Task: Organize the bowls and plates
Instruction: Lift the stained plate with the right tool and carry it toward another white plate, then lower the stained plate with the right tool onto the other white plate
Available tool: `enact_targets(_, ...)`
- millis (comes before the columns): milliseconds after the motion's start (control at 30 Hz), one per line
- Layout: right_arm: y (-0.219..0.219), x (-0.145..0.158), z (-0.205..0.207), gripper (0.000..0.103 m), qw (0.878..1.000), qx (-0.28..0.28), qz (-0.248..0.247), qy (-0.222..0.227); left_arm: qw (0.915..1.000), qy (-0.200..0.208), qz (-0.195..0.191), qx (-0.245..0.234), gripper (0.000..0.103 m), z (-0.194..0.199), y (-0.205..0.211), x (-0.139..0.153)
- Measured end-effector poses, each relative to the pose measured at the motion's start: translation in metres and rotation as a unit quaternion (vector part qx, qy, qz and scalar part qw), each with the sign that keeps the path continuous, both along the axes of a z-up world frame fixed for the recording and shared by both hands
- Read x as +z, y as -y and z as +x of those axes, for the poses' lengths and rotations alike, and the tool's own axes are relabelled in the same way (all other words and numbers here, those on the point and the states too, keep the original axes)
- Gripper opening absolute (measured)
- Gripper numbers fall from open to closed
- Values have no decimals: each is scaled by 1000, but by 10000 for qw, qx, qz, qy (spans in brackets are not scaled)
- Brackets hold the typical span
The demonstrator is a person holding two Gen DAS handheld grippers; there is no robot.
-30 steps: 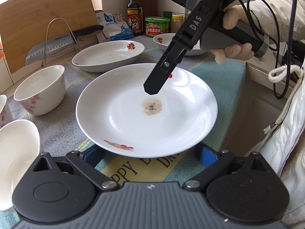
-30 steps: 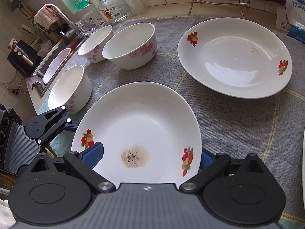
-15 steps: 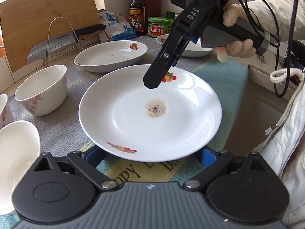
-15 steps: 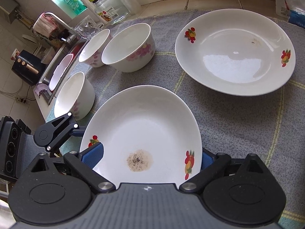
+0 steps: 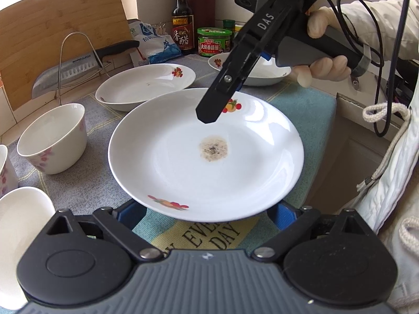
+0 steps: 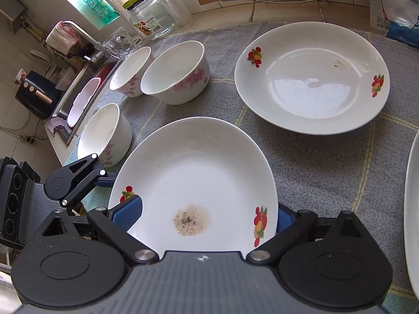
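A white plate [image 5: 204, 157] with fruit prints and a brown stain in its middle lies on the cloth-covered counter. In the right wrist view the same plate [image 6: 199, 162] fills the space ahead. My left gripper [image 5: 207, 213] is open at the plate's near rim, which hides its blue pads [image 5: 132, 213]. My right gripper [image 6: 207, 216] is open and turned sideways across the opposite rim. One finger [image 5: 209, 110] is above the plate and the other is hidden below. A gloved hand [image 5: 324, 68] holds it. The left gripper [image 6: 104, 181] touches the rim in the right wrist view.
A second plate [image 6: 311, 78] and a third plate [image 5: 251, 70] lie further back. Three flowered bowls [image 6: 175, 73] [image 6: 131, 73] [image 6: 104, 133] stand towards the sink [image 6: 78, 99]. A knife on a wire rack [image 5: 78, 65], bottles and a jar [image 5: 214, 43] line the back. The counter edge [image 5: 337, 110] drops off beside the plate.
The right gripper's upper finger has shifted slightly over the plate's rim and both views have drifted a little. Both jaws keep the same width and the plate stays between them.
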State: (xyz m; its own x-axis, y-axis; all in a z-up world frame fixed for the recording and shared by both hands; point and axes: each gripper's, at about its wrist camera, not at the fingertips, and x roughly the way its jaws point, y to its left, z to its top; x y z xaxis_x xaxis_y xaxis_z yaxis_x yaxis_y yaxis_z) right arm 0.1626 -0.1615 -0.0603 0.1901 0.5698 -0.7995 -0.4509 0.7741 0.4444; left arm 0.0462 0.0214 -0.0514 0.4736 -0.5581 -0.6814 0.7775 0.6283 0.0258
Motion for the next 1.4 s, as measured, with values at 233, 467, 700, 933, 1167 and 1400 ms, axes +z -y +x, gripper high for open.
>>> enact_targets(233, 20, 14, -1, 102, 9998, -92, 34, 155, 9999, 73, -21, -82, 97, 5, 17, 14)
enact_targets(467, 48, 26, -1, 102, 9992, -245, 17, 326, 9996, 91, -47, -244, 97, 17, 42, 24)
enact_targets(700, 88, 34, 3, 102, 9975, -520, -26, 482, 9984, 160, -81, -529, 97, 37, 75, 29)
enact_targets(933, 134, 35, 8, 102, 9948, -839, -77, 579, 9964, 159, -133, -823, 97, 58, 115, 26)
enact_targets(1167, 173, 33, 17, 102, 9921, -1089, -71, 622, 9945, 121, -167, -1031, 97, 76, 153, 23)
enact_targets(1400, 198, 25, 26, 102, 9906, -1235, -58, 589, 9933, 80, -94, -1145, 97, 88, 178, 19)
